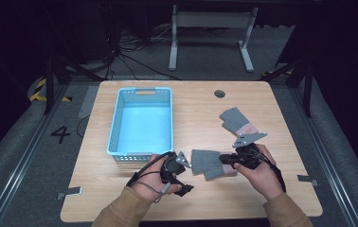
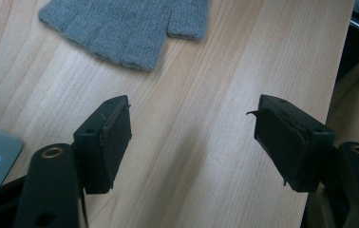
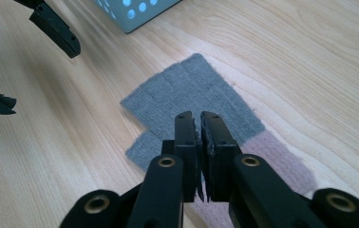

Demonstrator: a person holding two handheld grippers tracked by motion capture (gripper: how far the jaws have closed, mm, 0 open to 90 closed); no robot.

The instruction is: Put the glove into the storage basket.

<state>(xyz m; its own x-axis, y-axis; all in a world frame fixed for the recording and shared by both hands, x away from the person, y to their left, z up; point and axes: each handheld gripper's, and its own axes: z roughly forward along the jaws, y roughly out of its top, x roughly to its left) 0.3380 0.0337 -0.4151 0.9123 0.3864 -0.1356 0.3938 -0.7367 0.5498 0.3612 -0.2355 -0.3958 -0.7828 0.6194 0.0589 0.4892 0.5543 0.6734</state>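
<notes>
The work surface is a light wooden table (image 1: 281,189) with rounded corners and a round dark cable port (image 1: 219,93) near its far edge. The table stands on grey carpeted floor (image 1: 6,165). Left of the table, the floor bears a painted numeral 4 (image 1: 60,134) and yellow-black hazard tape (image 1: 39,90). Beyond the table's far edge stands a white metal desk frame (image 1: 210,35), with loose black cables (image 1: 129,49) to its left. The surroundings beyond are dark; light falls mainly on the table.
</notes>
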